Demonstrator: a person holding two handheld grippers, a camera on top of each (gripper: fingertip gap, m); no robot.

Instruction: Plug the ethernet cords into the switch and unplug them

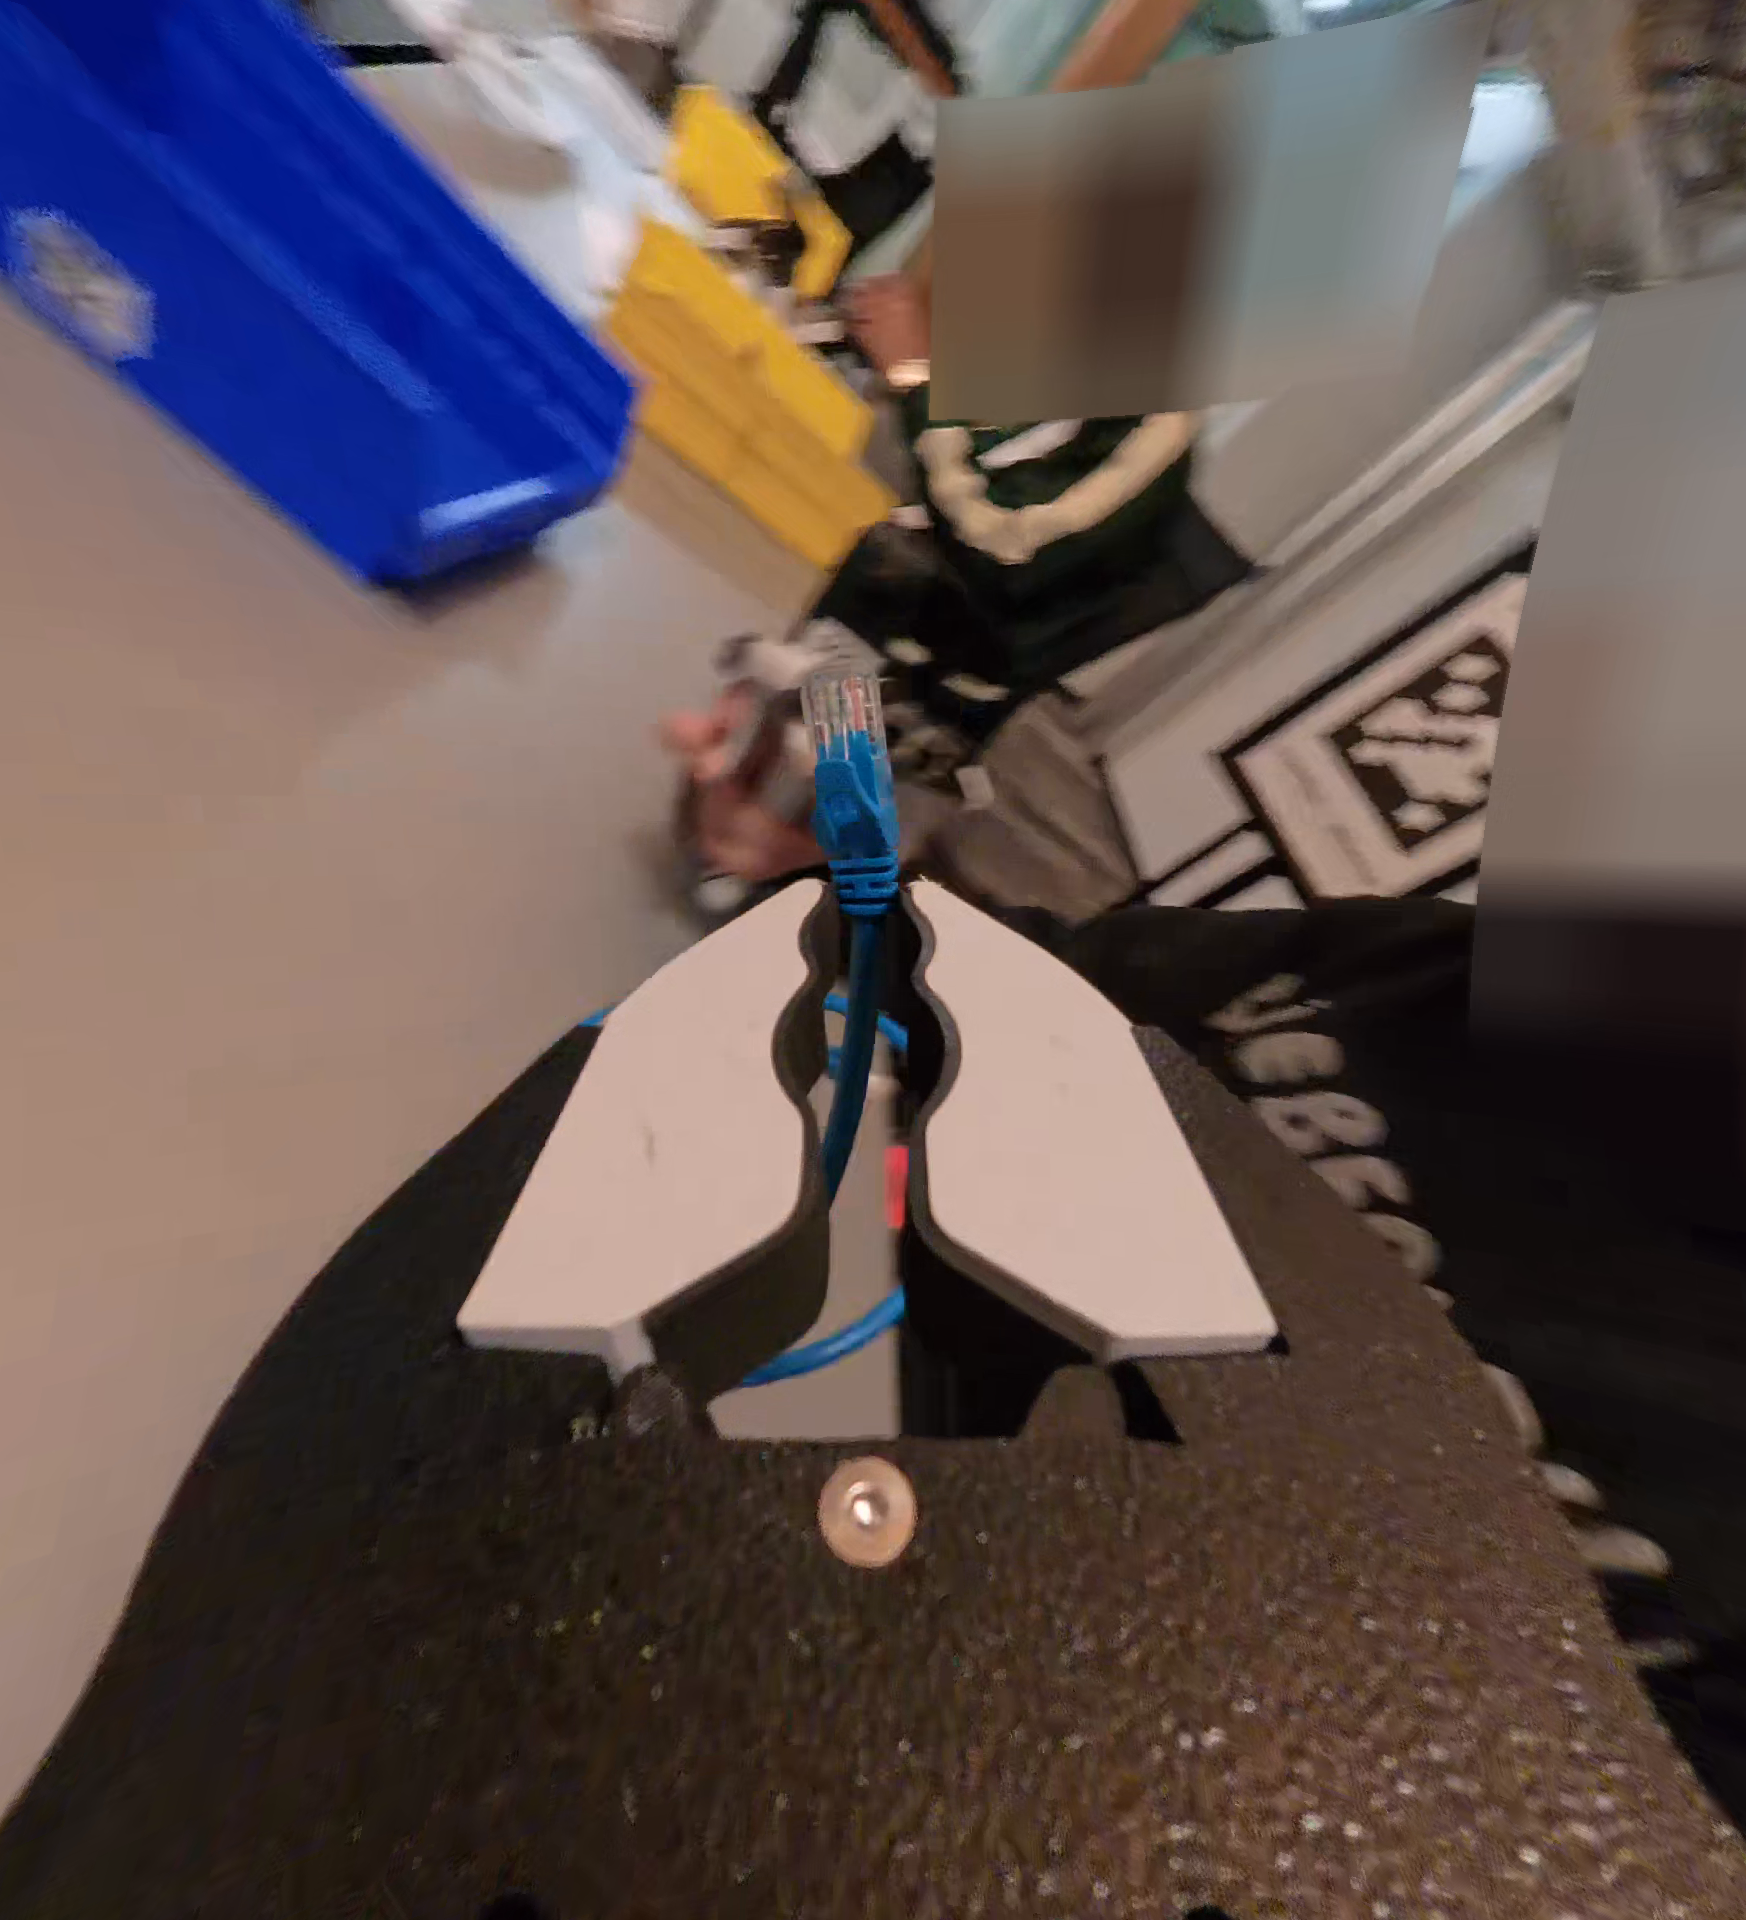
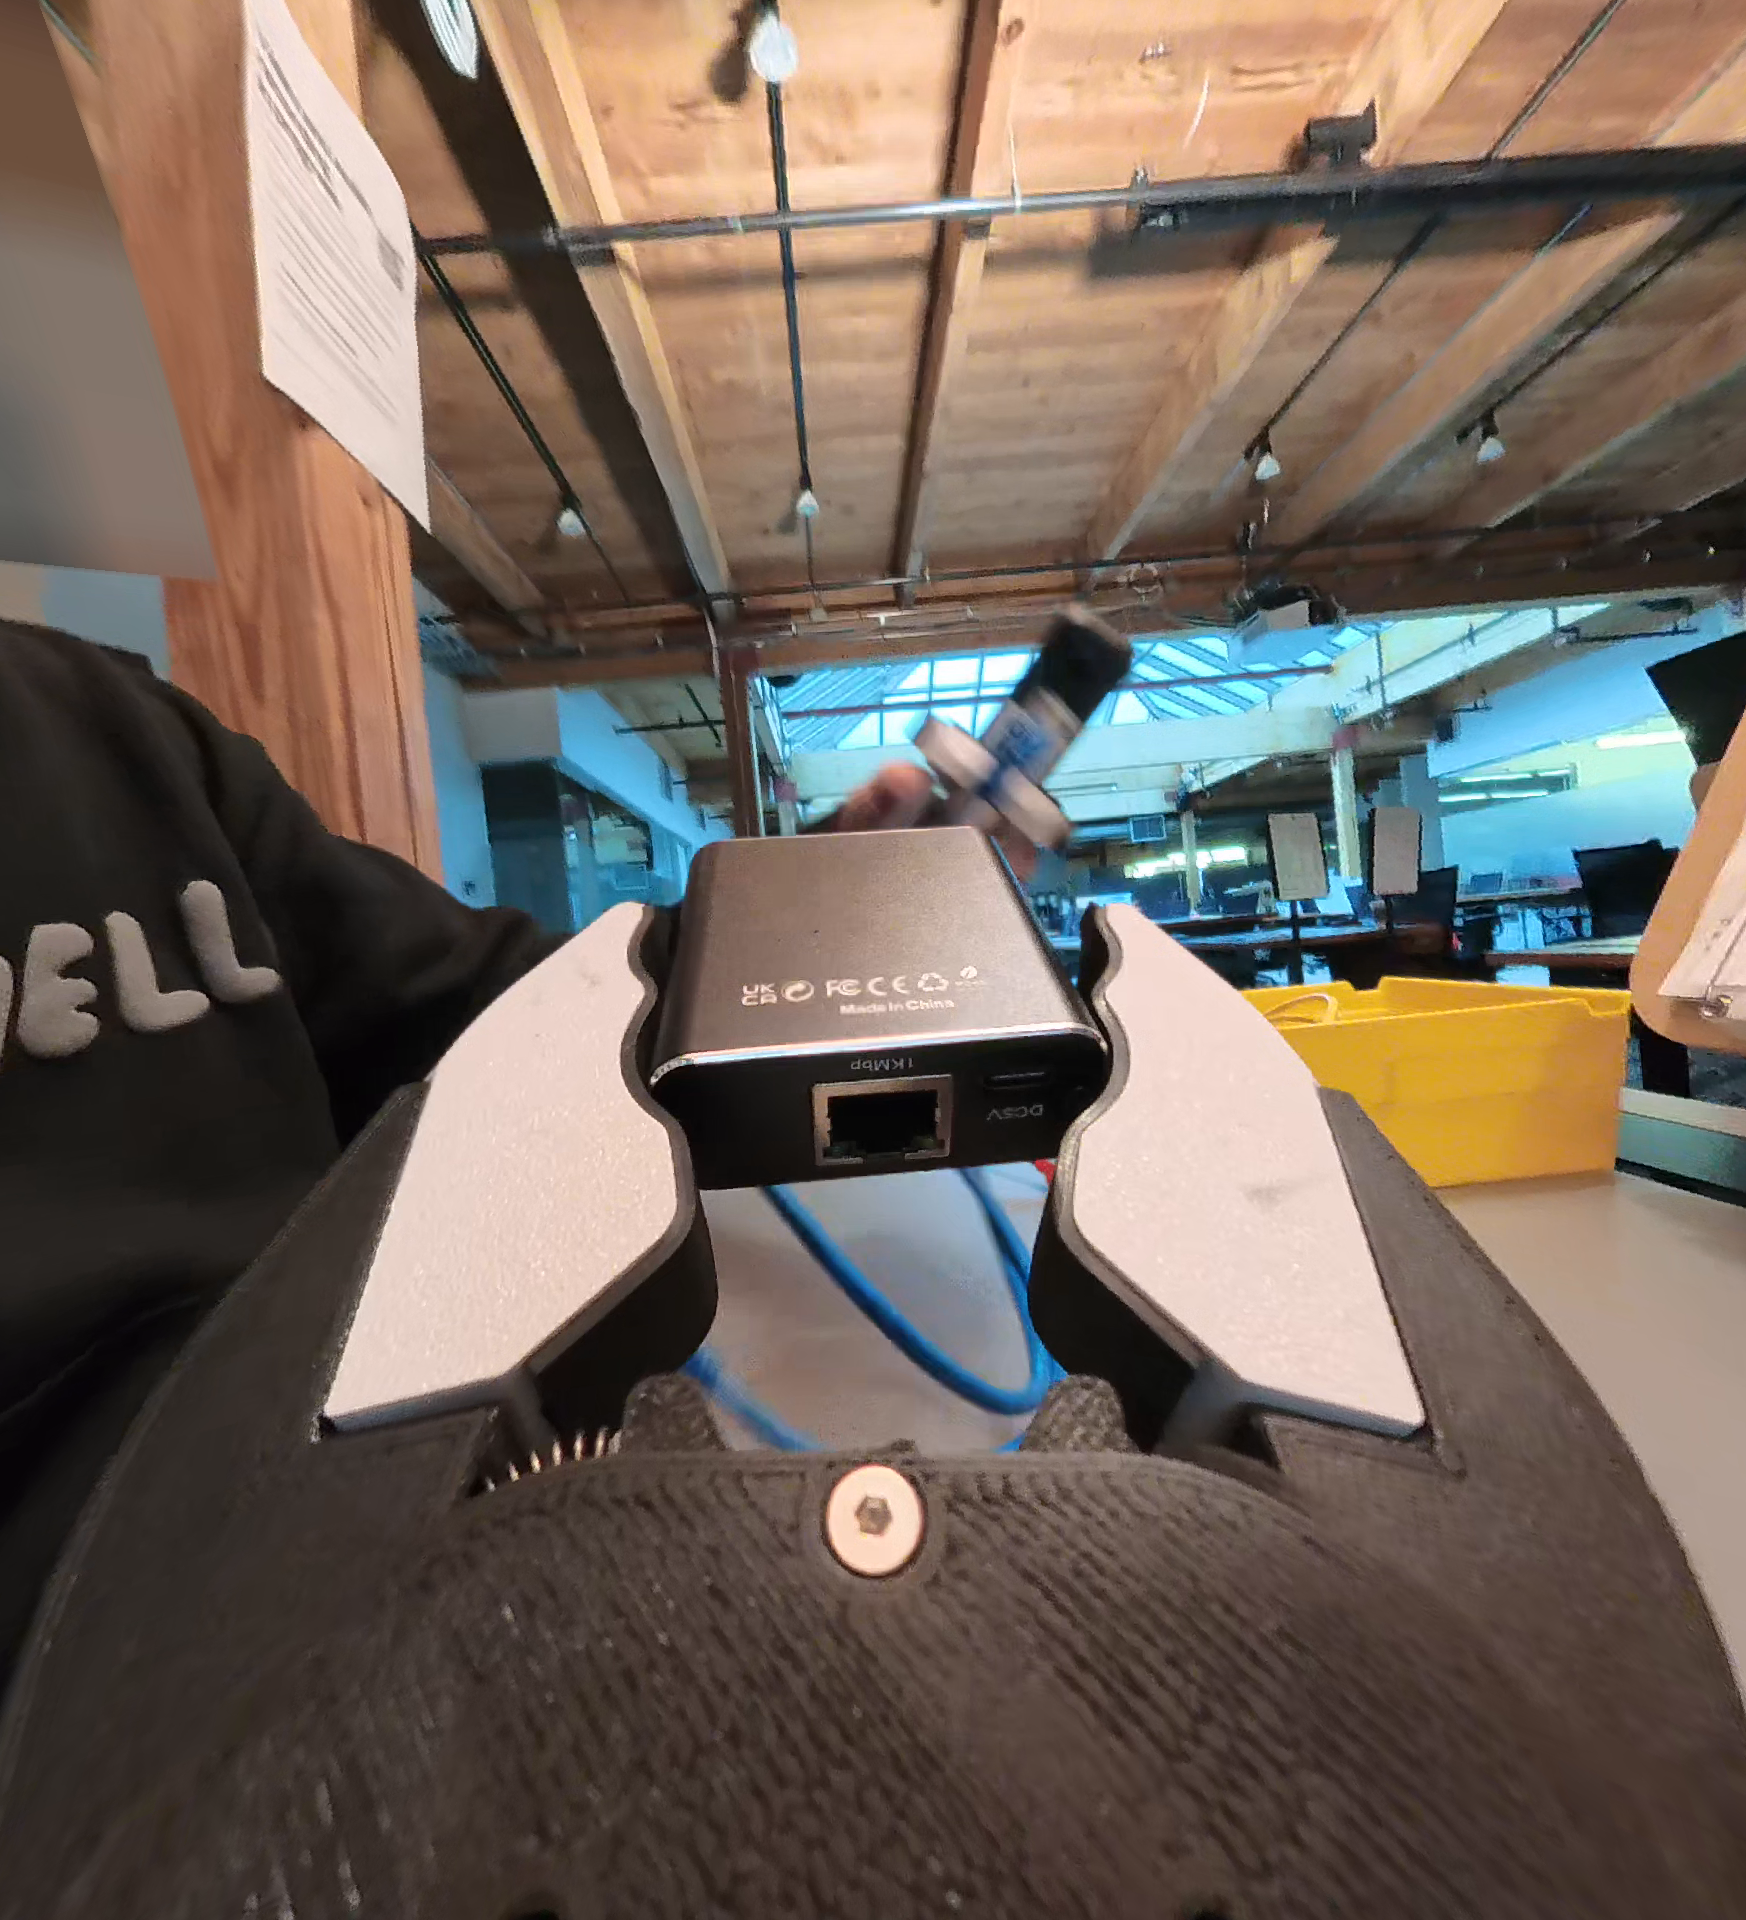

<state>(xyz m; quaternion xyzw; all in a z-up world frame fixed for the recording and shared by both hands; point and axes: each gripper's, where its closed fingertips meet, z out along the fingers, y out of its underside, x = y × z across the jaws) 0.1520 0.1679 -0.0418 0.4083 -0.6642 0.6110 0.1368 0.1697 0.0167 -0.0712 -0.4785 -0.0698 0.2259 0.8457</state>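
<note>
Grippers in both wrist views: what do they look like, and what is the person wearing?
Both match. The left gripper and right gripper each have two pale grey, flat-topped fingers with wavy black inner edges, mounted on a rough-textured black printed body with one silver screw at centre. A small coil spring shows at the right gripper's base. The person wears a black sweatshirt with raised pale grey lettering.

Dark brushed-metal switch [image 2: 848, 966], glossy blue plastic bin [image 1: 256, 281], rough wooden ceiling beams [image 2: 952, 343], clear plastic plug [image 1: 841, 707]
</note>
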